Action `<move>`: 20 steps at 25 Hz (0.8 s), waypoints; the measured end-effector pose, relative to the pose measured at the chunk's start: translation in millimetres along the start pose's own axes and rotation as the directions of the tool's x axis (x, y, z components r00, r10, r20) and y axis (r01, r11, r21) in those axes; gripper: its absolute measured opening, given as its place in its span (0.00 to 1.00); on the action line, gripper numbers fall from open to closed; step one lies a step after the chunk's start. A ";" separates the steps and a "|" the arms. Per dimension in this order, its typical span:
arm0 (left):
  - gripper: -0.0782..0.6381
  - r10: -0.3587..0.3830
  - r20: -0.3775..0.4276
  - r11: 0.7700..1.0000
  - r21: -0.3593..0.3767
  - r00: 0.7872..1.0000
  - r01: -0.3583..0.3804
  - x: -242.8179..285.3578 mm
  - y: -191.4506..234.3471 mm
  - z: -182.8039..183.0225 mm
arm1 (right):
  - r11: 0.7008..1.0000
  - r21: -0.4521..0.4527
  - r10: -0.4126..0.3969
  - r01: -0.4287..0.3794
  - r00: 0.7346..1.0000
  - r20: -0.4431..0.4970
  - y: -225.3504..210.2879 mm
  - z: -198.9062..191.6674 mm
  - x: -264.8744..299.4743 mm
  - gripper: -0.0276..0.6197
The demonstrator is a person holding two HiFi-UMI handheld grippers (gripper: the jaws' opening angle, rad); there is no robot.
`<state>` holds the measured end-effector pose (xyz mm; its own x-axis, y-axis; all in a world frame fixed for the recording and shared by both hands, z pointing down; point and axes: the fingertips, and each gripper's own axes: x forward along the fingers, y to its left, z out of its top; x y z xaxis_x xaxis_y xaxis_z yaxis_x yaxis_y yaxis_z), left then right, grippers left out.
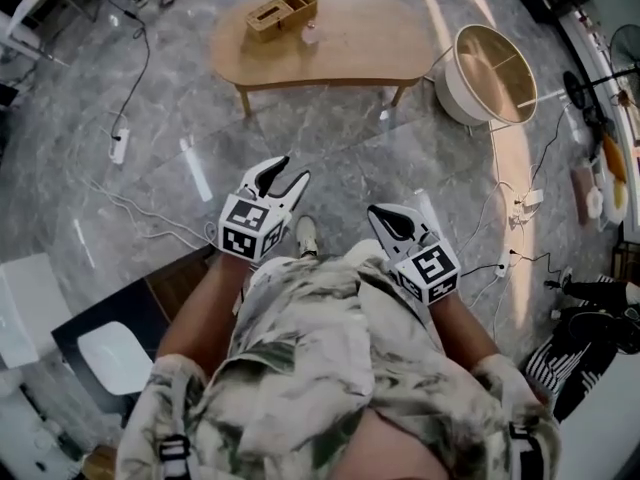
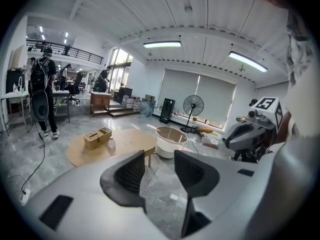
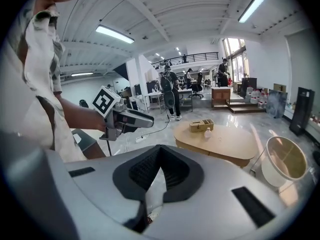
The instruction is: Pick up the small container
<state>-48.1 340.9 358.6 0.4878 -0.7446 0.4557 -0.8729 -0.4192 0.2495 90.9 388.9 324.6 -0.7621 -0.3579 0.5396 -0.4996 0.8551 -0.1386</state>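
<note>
Grey polished stone floor fills the head view, and the person stands well back from the low oval table of pale wood at 12 o'clock. On the tabletop, left to right, are a tan wooden compartment box and, just beside it toward 4 o'clock, the small clear container named in the task. Left gripper: jaws apart, nothing between them. Right gripper: jaws closed tip to tip, holding nothing. Both are close to the person's body, well apart from the table. Likely risks: the container looks light and stands near the box, so a skewed approach could strike the box or tip the container, and the right gripper would have to part its jaws first. Only the head view shows the white power strip and trailing cable at 9 o'clock, a possible trip hazard. Only the gripper views show other people standing beyond the table.
</note>
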 end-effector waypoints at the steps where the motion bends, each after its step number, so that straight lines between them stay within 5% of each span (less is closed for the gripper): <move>1: 0.37 -0.002 -0.001 1.000 -0.005 1.000 0.002 0.5 6.5 0.6 | 1.000 0.001 -0.001 0.001 1.000 -0.001 -0.1 4.9 5.3 0.07; 10: 0.37 0.015 0.024 0.998 -0.053 1.000 -0.013 3.2 42.2 7.1 | 0.999 -0.037 0.032 -0.033 0.999 -0.035 -3.3 33.0 44.4 0.07; 20: 0.37 0.060 0.001 0.996 -0.059 0.998 -0.060 53.4 83.5 34.9 | 0.997 -0.002 0.073 -0.073 0.997 -0.023 -67.3 54.1 86.2 0.07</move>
<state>-94.8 247.9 374.0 0.4342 -0.7690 0.4691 -0.8995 -0.3424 0.2714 36.5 280.2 335.5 -0.7869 -0.2863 0.5467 -0.4423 0.8794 -0.1761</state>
